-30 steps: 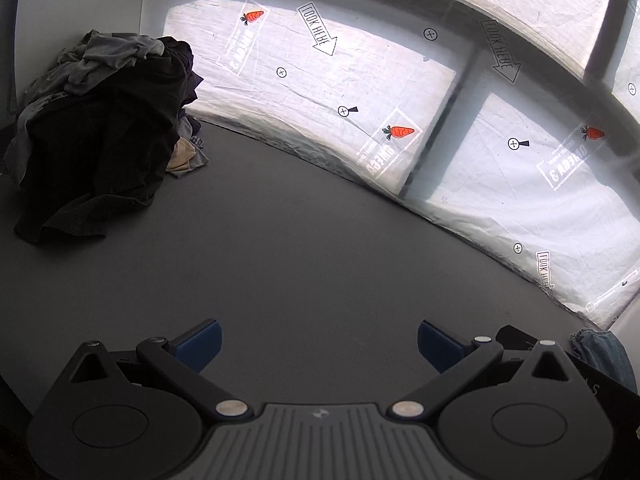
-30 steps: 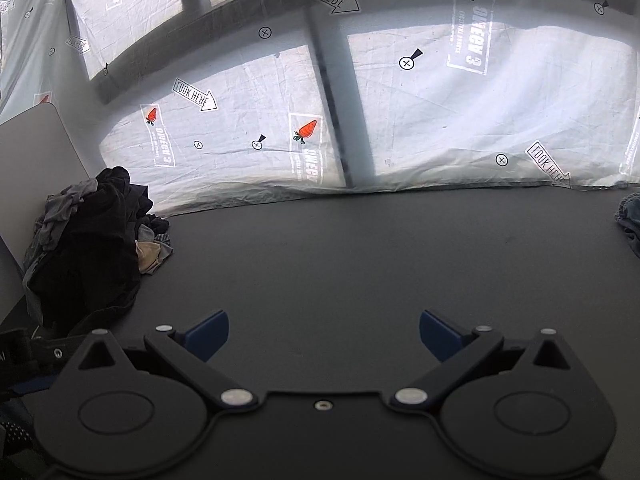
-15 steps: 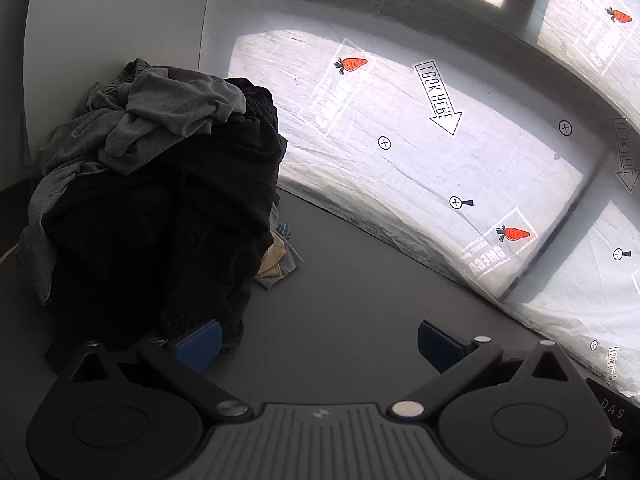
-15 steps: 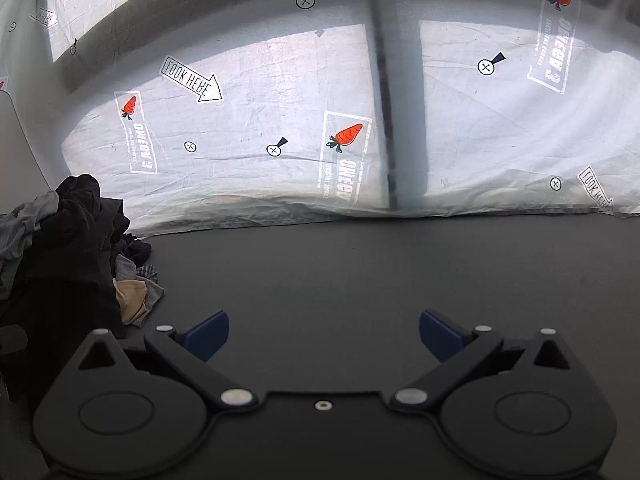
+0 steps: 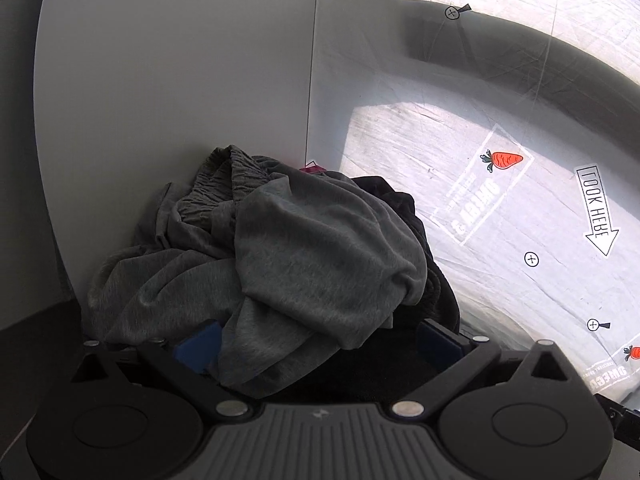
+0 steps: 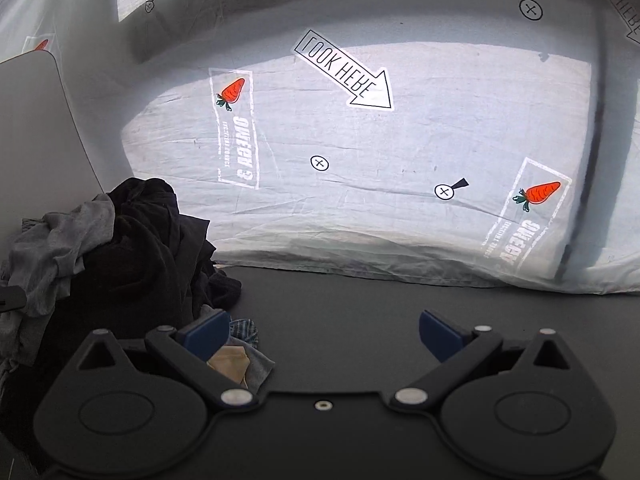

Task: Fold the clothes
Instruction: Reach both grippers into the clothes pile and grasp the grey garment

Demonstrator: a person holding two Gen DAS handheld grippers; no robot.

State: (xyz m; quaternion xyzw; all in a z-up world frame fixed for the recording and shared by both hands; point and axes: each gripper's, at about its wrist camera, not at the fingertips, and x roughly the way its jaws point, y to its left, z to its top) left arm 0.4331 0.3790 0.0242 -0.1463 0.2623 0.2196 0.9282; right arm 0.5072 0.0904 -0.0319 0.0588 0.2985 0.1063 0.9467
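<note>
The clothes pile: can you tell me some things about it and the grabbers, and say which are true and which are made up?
1. A crumpled grey knit garment lies on top of the heap of dark clothes. True.
2. The left gripper is shut on a garment. False: its blue fingers stand apart, with grey cloth between them.
3. The right gripper is open over the dark grey tabletop. True.
4. The clothes are folded in a neat stack. False: they are heaped and crumpled.
5. Orange carrot pictures show on the white sheet. True.
</note>
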